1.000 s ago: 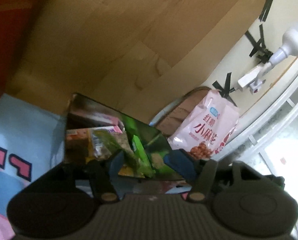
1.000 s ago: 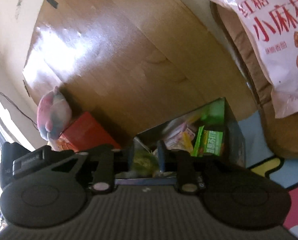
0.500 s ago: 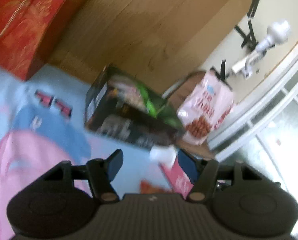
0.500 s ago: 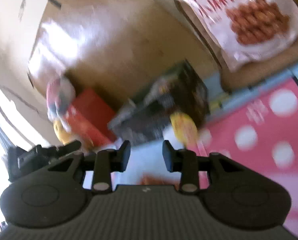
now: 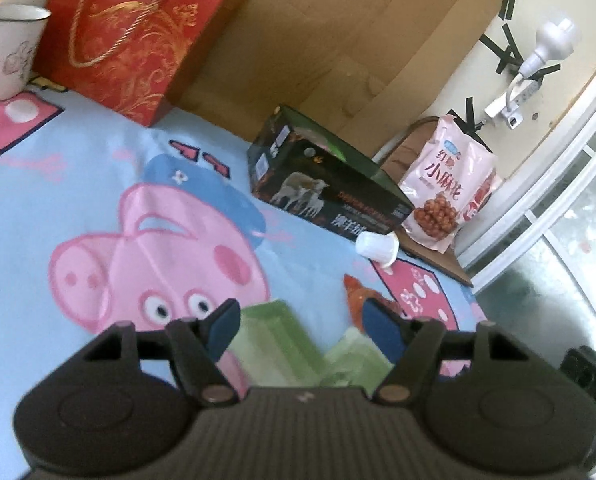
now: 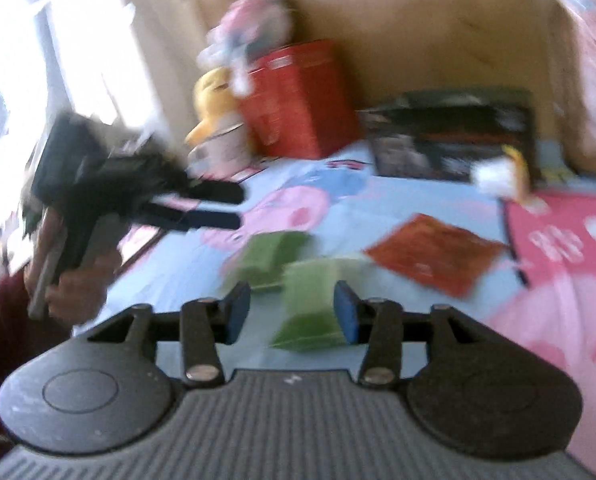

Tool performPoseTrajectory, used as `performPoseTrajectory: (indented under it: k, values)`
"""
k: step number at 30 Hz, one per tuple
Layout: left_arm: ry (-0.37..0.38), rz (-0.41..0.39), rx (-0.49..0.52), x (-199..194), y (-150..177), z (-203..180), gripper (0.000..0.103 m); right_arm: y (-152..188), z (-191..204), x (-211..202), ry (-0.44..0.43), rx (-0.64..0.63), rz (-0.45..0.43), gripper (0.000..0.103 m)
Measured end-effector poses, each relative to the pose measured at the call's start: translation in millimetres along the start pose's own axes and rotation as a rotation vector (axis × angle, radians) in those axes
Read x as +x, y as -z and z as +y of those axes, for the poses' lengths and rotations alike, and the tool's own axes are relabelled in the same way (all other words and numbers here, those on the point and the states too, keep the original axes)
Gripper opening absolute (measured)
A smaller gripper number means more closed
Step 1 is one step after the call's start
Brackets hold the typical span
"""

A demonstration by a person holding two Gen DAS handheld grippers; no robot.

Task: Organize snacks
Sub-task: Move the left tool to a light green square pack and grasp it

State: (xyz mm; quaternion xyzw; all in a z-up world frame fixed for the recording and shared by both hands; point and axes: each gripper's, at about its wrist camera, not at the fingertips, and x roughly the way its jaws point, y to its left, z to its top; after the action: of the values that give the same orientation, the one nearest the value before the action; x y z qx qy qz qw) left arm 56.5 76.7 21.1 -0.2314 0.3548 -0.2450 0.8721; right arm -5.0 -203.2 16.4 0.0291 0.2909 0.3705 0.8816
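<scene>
Left gripper point(image 5: 298, 326): jaws parted and opening, nothing between the pads. Blue fingertips point(image 5: 223, 326) hover above the cartoon blanket point(image 5: 78, 208). Directly under and ahead of them lie two green packets; the nearer one point(image 5: 276, 336) sits between the fingers' line, the second point(image 5: 358, 354) just to its right.

Right gripper point(image 6: 292, 312): jaws parted and opening, not pressing on anything. A green packet point(image 6: 314, 304) lies on the blanket just ahead, framed between the two pads, its long axis running roughly away from the fingers and slightly tilted. This view is motion-blurred, so whether the pads touch it cannot be told. The other green packet point(image 6: 268, 256) lies just beyond and to the left, nearer the left gripper point(image 6: 214, 208), seen from the side in the person's hand point(image 6: 74, 284).

Judgement: each hand appears lined up on its own green packet; the right is the closer to a grasp.

Further out: an orange-red flat packet point(image 6: 434, 260) right of the green pair; a small white cup point(image 5: 378, 246) on its side near the box; the dark open box point(image 5: 326, 188) holding snacks already, well apart at the blanket's far edge; a pink snack bag point(image 5: 450, 188) propped beside it.

Beyond: red gift bag point(image 5: 138, 32), white mug point(image 5: 6, 48).
</scene>
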Motion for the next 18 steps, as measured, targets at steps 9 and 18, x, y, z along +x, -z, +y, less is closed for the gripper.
performPoseTrajectory:
  k: [9, 18]
  values:
    - [0.028, 0.028, -0.070, -6, 15, 16, 0.069, 6, -3, 15, 0.256, -0.138, 0.013, 0.056]
    - [0.107, 0.077, 0.058, 25, 1, -28, 0.069, 20, 1, 6, 0.266, -0.120, 0.025, 0.065]
